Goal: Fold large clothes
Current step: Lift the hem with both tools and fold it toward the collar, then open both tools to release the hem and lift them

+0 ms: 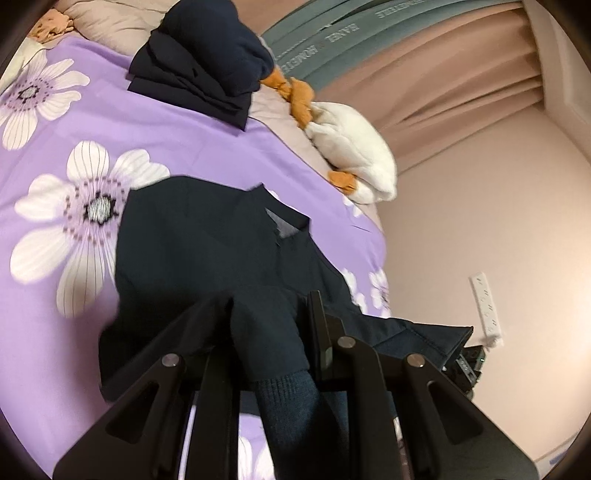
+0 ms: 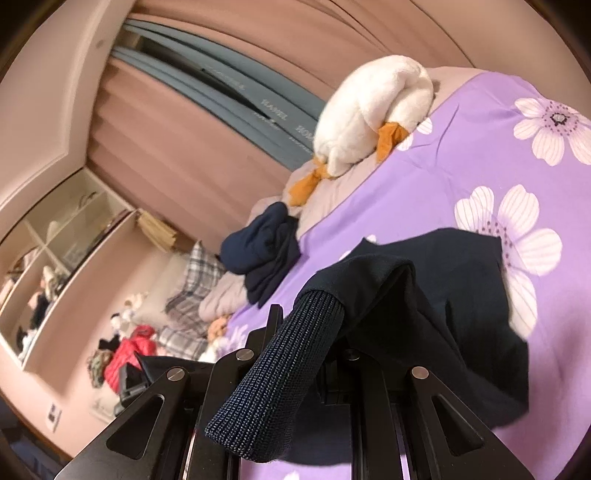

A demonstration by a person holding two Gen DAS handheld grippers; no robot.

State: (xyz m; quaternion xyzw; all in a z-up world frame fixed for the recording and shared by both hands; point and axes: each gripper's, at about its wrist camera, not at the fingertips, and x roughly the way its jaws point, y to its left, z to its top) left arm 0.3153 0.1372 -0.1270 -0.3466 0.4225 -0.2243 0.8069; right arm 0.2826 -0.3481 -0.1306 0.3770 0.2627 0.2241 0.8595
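**Both grippers pinching the dark garment's cuffs above the bed**

We see the left gripper (image 1: 269, 325) angled down twd the purple floral bedspread (image 1: 55, 295); its fingers are drawn close together w/ a fold of the dark navy garment (image 1: 192, 236) clamped between them; the ribbed cuff (image 1: 291, 402) hangs back over the gripper body twd the lens. The rest of the garment spreads fwd from the jaws, partly lifted, partly lying on the bedspread; a grey patch shows inside near its collar.

In the right wrist view, the right gripper (image 2: 306, 332) points nearer level, across the bed; its fingers are also nearly closed, pinching a 2nd ribbed cuff (image 2: 277, 373) that drapes back over the gripper; the sleeve runs from there into the garment's body, which lies bunched on the bedspread just beyond the jaws. At the lower left of this view we glimpse the other gripper w/ dark cloth in it, but detail there is too small to read.

Further up the bed: a folded pile of navy clothes (image 1: 199, 70) at the bedspread's edge; a white plush duck (image 1: 354, 155) w/ orange feet on the beige quilt (image 1: 110, 22); pinkish curtains (image 1: 424, 74) behind; a white power strip (image 1: 487, 306) on the wall.
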